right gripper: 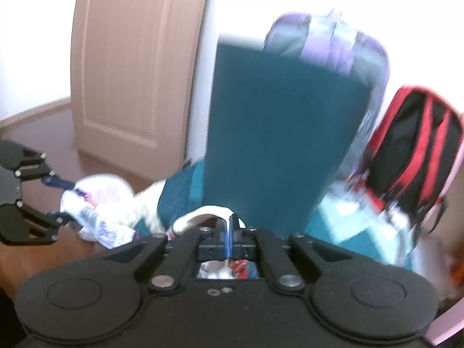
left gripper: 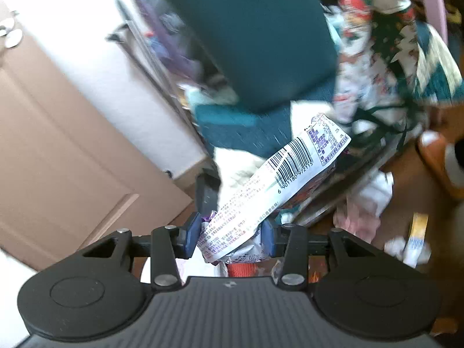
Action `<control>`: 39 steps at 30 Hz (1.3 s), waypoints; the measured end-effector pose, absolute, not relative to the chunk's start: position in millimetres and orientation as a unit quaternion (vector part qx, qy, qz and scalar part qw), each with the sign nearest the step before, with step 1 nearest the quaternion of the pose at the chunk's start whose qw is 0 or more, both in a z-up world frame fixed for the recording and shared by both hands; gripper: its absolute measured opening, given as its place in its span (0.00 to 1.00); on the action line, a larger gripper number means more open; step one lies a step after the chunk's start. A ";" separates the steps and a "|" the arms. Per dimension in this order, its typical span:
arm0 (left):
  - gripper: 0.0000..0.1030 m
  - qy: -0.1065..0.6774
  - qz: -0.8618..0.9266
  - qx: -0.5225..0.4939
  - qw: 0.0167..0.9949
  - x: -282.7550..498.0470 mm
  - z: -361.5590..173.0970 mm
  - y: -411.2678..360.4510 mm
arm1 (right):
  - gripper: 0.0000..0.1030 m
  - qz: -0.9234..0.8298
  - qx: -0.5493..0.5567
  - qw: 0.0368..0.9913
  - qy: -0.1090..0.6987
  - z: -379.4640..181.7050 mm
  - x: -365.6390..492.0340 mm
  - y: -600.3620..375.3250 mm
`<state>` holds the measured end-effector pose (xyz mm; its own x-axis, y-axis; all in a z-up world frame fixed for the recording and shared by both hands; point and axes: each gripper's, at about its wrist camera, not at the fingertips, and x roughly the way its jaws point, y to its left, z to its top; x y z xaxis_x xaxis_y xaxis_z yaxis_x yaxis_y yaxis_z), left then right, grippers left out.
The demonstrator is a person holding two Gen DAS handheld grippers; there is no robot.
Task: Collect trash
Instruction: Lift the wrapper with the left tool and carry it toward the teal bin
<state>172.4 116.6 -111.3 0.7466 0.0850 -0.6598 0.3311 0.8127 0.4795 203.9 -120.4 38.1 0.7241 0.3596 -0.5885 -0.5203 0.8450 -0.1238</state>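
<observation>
A beige door (left gripper: 66, 133) fills the left of the left wrist view, with the wooden floor (left gripper: 406, 179) running off to the right. The left gripper (left gripper: 230, 239) is clamped on a crumpled snack wrapper (left gripper: 278, 179), white with purple print and a barcode, which is held up off the floor and sticks out forward between the blue pads (left gripper: 192, 236). Further right, crumpled tissues (left gripper: 368, 200) and a small yellow-and-white packet (left gripper: 416, 237) lie loose on the floor, near the bottom right corner of that view. In the right wrist view the same wrapper (right gripper: 95, 211) is seen at the left, pinched by the left gripper (right gripper: 62, 201). The right gripper (right gripper: 230, 239) is closed on a thin white strip, judged to be the handle of a bag (right gripper: 203, 214), though the bag's mouth cannot be made out. Behind stand a teal suitcase (right gripper: 278, 133) and a red-and-black backpack (right gripper: 411, 142).

The step in hand is judged to be carrying the wrapper to the bag. The grip should be kept firm, since the wrapper is light and slippery; the bag should be held open and steady, and the wrapper released only once it is well inside the mouth
</observation>
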 end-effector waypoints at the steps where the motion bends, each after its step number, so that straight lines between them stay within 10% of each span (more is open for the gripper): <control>1: 0.41 0.348 -0.063 0.285 0.891 168.9 -100.7 115.8 | 0.02 0.238 -0.145 0.921 0.271 50.1 200.7 -124.3; 12: 0.41 0.321 -0.006 0.137 0.937 158.1 31.2 113.9 | 0.01 0.220 -0.151 0.954 0.140 178.0 194.4 -153.8; 24: 0.42 0.188 0.050 0.240 0.951 207.4 159.9 57.6 | 0.01 0.169 -0.162 0.971 0.048 270.3 253.6 -162.0; 39: 0.42 0.197 0.046 0.396 0.896 330.7 131.5 -4.2 | 0.02 0.150 -0.148 0.973 0.097 219.3 375.7 -152.4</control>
<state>330.7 -4.2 131.5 0.9184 0.2383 -0.3160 0.0738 0.6814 0.7282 375.7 -152.4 219.3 0.9363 0.2627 -0.2330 -0.3202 0.9111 -0.2596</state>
